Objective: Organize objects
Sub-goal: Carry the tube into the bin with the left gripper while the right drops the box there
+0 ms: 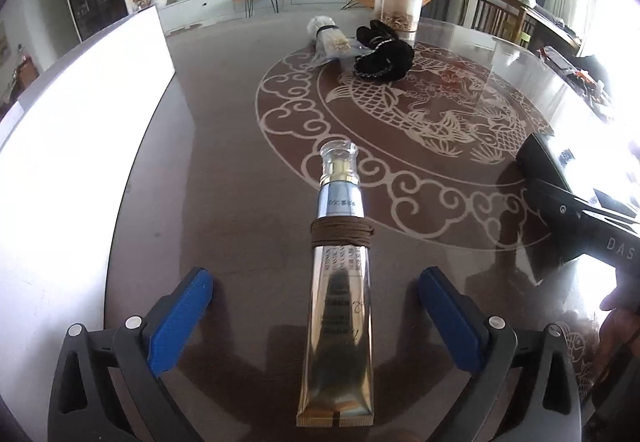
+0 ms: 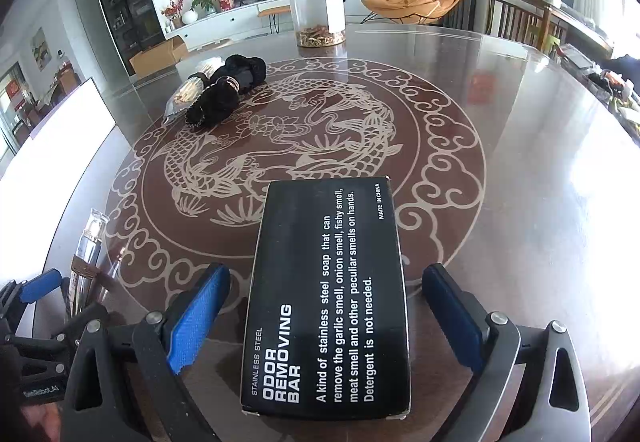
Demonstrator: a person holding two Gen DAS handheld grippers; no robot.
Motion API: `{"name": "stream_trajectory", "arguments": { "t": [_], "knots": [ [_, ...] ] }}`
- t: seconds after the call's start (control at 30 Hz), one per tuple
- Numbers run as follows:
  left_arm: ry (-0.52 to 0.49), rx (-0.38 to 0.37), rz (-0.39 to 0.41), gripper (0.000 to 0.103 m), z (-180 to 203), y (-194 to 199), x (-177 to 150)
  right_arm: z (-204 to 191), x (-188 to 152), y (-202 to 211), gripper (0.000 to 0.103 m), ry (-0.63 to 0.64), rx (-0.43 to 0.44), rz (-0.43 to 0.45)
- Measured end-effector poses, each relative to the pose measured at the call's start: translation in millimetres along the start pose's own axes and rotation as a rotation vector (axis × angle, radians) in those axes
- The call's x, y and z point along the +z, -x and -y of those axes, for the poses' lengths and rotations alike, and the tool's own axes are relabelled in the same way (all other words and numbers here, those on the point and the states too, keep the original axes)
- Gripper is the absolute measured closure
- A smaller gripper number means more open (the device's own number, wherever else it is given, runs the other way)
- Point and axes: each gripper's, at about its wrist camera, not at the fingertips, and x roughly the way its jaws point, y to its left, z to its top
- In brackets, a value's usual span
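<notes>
At the table's [image 2: 500, 161] far side, a clear jar [image 2: 316, 11], black pouch [image 2: 224, 89] and bagged bundle [image 1: 330, 39] are sitting well apart from both grippers. Gold tube [image 1: 338, 306] is lying between the left gripper's [image 1: 316, 322] wide fingers, cap pointing away. Black box [image 2: 328, 298] is lying lengthwise between the right gripper's [image 2: 326, 318] wide fingers.

Black box [image 2: 326, 298] between spread blue pads [image 2: 198, 316]

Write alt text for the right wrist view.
A black box labelled "Odor Removing Bar" lies on a glass-topped table between the open right tongs. Farther back are a black cloth bundle and a clear jar.
</notes>
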Motion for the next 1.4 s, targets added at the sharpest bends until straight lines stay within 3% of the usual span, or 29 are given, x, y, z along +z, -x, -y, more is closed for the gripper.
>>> {"name": "stream_trajectory", "arguments": {
  "t": [0.6, 0.7, 0.77, 0.8, 0.9, 1.07, 1.13, 1.23, 1.33, 1.37, 1.4],
  "knots": [
    [-0.003, 0.003, -0.014, 0.000, 2, -4, 5, -1, -1, -1, 0.002, 0.009, 0.004, -0.007],
    [-0.081, -0.044, -0.059, 0.000, 5, -4, 9, 1, -2, 2, 0.002, -0.002, 0.027, -0.003],
    [-0.121, -0.070, -0.001, 0.040, 8, 8, 6, 7, -1, 5, 0.002, -0.015, 0.074, -0.019],
    [-0.135, -0.072, 0.014, 0.076, 10, 12, 5, 12, -1, 8, 0.002, -0.022, 0.096, -0.033],
    [-0.130, -0.074, 0.022, 0.077, 11, 16, 2, 38, 1, 25, 0.003, -0.046, 0.163, -0.053],
    [-0.074, -0.121, 0.047, 0.078, 6, 22, -8, 88, 16, 42, 0.002, -0.116, 0.172, -0.148],
    [-0.065, -0.130, 0.055, 0.078, 6, 23, -11, 80, 24, 39, 0.002, -0.070, 0.173, -0.201],
    [-0.062, -0.125, 0.075, 0.078, 5, 27, -13, 50, 29, 22, 0.003, -0.050, 0.253, -0.266],
    [-0.045, -0.125, 0.104, 0.078, -1, 37, -13, 11, 22, -1, 0.004, 0.006, 0.198, -0.297],
    [-0.041, -0.126, 0.112, 0.078, -2, 41, -13, 3, 18, -5, 0.013, 0.035, 0.160, -0.304],
    [-0.034, -0.130, 0.126, 0.078, -5, 47, -13, -8, 16, -2, 0.030, 0.094, 0.078, -0.277]
  ]
}}
